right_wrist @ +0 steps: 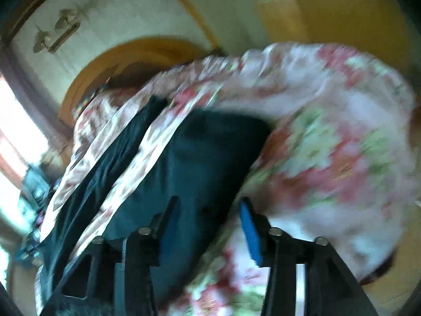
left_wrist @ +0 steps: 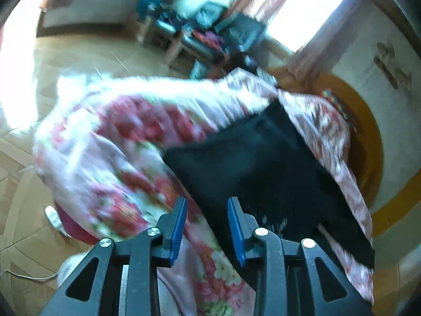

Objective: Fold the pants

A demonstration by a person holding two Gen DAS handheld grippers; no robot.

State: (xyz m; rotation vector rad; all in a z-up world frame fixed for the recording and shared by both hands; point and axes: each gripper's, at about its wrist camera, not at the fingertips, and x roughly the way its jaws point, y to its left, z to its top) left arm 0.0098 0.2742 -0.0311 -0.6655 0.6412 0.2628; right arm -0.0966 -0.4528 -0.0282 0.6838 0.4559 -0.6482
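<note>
Pants (left_wrist: 263,163), dark and lying flat on a floral bedspread (left_wrist: 110,142), sit directly ahead of both tongs. The left gripper (left_wrist: 208,226) hovers with its blue-padded fingers apart and nothing between them; the near edge of the dark cloth runs just in front of and beneath its right finger. The right gripper (right_wrist: 210,226) is likewise spread, empty, with the pants (right_wrist: 194,163) filling the space ahead of its left finger and the bedspread (right_wrist: 329,137) ahead of its right one.

From the left tongs the cloth stretches forward and to the right; from the right tongs it runs forward and to the left, with a second dark strip lying further left across a band of bedspread. Both tongs look close to the near edge; which is nearer I cannot tell, as both views are blurred.

Beyond the bed, ahead of the left tongs, stands cluttered furniture (left_wrist: 200,34) under bright windows; a curved wooden headboard (right_wrist: 110,63) lies past the pants. Nothing obstructs the nearest edge.
</note>
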